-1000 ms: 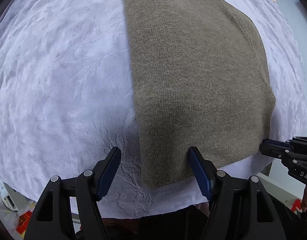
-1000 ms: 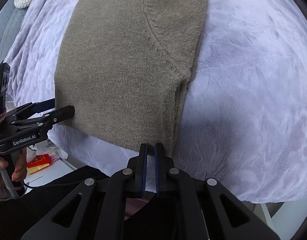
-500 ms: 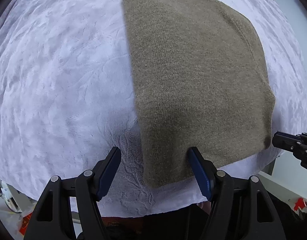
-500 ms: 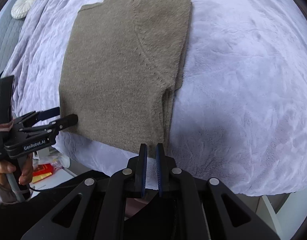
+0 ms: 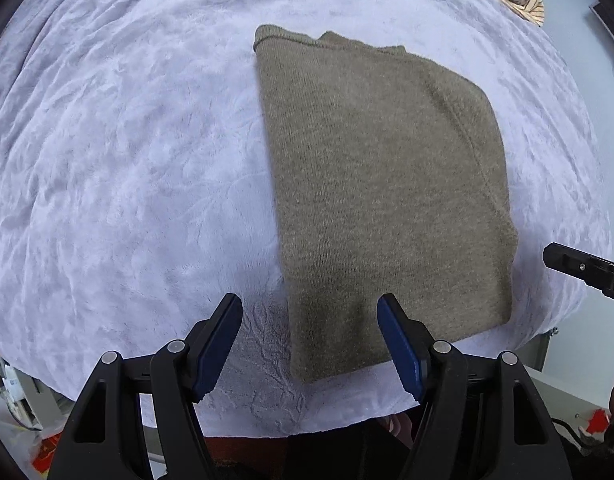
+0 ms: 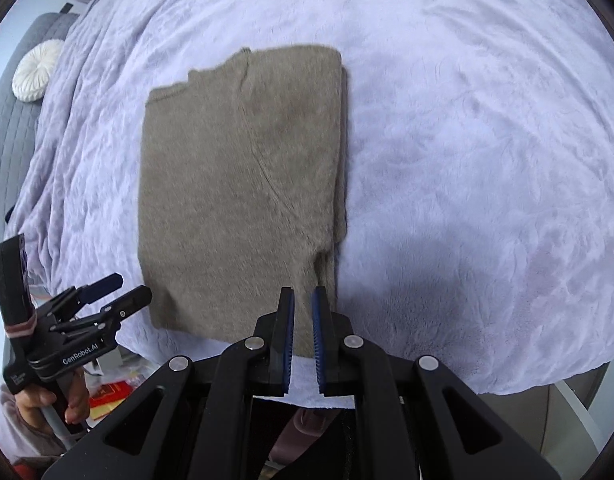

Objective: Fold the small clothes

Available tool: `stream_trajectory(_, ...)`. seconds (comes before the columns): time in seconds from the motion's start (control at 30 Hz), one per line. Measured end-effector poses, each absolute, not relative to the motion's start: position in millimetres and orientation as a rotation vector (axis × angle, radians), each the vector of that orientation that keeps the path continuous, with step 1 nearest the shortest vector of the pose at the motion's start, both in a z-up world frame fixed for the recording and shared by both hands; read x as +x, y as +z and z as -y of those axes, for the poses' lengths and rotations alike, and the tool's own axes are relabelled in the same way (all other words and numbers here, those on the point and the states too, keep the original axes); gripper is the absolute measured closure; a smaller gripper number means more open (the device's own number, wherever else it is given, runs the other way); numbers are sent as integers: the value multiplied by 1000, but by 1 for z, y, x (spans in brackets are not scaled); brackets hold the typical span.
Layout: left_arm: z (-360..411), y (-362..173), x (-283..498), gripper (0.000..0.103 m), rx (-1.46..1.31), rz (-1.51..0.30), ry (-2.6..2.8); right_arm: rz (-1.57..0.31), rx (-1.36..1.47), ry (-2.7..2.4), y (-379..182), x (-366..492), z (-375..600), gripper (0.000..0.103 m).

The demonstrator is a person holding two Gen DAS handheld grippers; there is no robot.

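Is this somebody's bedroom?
Probably a bedroom: a fluffy lilac blanket covers what looks like a bed, with a round white cushion beside it and a folded brown sweater on top.

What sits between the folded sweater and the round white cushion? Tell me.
Only rumpled lavender blanket lies between the folded sweater and the round white cushion, as seen in the right wrist view; nothing else rests on that stretch.
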State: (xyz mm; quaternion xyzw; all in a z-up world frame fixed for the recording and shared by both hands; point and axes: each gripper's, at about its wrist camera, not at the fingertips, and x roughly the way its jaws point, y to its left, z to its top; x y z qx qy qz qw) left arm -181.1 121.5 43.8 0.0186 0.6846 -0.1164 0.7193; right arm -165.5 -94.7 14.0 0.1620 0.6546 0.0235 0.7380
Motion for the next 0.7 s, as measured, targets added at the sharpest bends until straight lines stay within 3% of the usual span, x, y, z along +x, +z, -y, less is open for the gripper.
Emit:
stream_trajectory(0.33, -123, 91, -158, 31, 64, -1405, -245, -1337, 345, 64, 49, -142, 80, 93)
stream_trajectory(0.37, -123, 93, -156, 27, 62, -1401, -243, -1333, 341, 62, 51, -141, 79, 92)
stream_trajectory(0.4, -123, 94, -157, 10, 58, -1397, -240, -1329, 337, 58, 54, -140, 79, 89)
stream_trajectory(0.43, -123, 97, -157, 3, 52, -1386, -233, -1326, 331, 53, 55, -139, 77, 79)
stream_trajectory(0.47, -118, 96, -161, 3, 50, -1374, -224, -1322, 327, 50, 57, -138, 77, 62)
stream_trajectory(0.53, -115, 98, -160, 3, 53, -1364, -219, -1311, 317, 49, 61, -137, 74, 51)
stream_trajectory(0.6, -115, 100, -160, 3, 41, -1360, -210, -1308, 303, 46, 63, -137, 71, 50)
stream_trajectory(0.7, -117, 102, -158, 1, 25, -1354, -197, -1295, 280, 43, 67, -136, 66, 33)
